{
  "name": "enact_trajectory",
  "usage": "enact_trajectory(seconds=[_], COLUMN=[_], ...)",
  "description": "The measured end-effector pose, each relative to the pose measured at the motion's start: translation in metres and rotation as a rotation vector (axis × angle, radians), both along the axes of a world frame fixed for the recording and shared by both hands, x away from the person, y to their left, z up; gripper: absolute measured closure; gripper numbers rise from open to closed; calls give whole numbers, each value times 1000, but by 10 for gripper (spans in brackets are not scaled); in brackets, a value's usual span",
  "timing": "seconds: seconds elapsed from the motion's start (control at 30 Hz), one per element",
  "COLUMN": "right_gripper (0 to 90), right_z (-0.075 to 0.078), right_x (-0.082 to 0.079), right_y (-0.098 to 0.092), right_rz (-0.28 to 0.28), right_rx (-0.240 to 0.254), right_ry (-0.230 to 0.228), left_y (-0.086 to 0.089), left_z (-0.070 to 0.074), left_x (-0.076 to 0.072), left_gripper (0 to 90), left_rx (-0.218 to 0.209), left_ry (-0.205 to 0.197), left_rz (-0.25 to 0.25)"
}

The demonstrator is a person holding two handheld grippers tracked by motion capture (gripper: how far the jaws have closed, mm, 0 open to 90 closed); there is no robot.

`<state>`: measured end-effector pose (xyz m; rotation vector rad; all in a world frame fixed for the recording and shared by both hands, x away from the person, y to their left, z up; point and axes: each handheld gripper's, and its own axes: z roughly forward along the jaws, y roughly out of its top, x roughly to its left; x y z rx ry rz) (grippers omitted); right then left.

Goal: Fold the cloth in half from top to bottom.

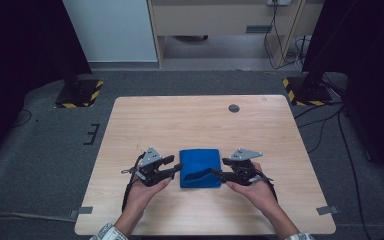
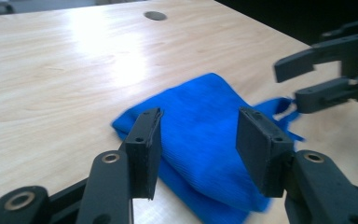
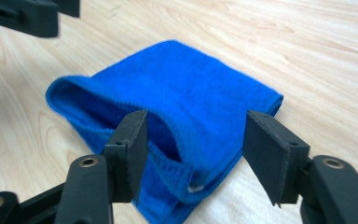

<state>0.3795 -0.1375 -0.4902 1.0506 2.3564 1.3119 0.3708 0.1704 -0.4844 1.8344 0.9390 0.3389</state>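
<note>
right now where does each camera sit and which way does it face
High view: above the person's side, looking forward and down on the table; hands, left tongs, right tongs.
Left gripper view: rides the left tongs, facing the blue cloth.
Right gripper view: rides the right tongs, facing the cloth.
Shared: the cloth.

Light wooden table (image 1: 195,120) on grey floor (image 1: 45,165), dark curtains (image 1: 20,40).

No readable txt, labels, brands or nos. anywhere. Only sign-like marks: yellow-black hazard stripes on stand base (image 1: 79,93) left of table, same on stand base (image 1: 306,91) right.
</note>
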Motion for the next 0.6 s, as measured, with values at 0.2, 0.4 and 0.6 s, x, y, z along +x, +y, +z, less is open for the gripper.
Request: enact_trajectory(seconds=[0.2,0.4,0.6], right_gripper=[328,292,266], right_z=[8,-2,-19], right_x=[6,12,7], right_y=[6,11,14], right_rz=[-5,-38,-38], right_rx=[27,-23,-107], right_ry=[2,4,9], left_y=[-9,-15,-14], left_z=[-13,-26,-32], left_x=[5,2,-1], left_gripper=[499,489,480], left_rx=[62,197,220], left_ry=[24,39,57], left_rz=[-20,-42,-62])
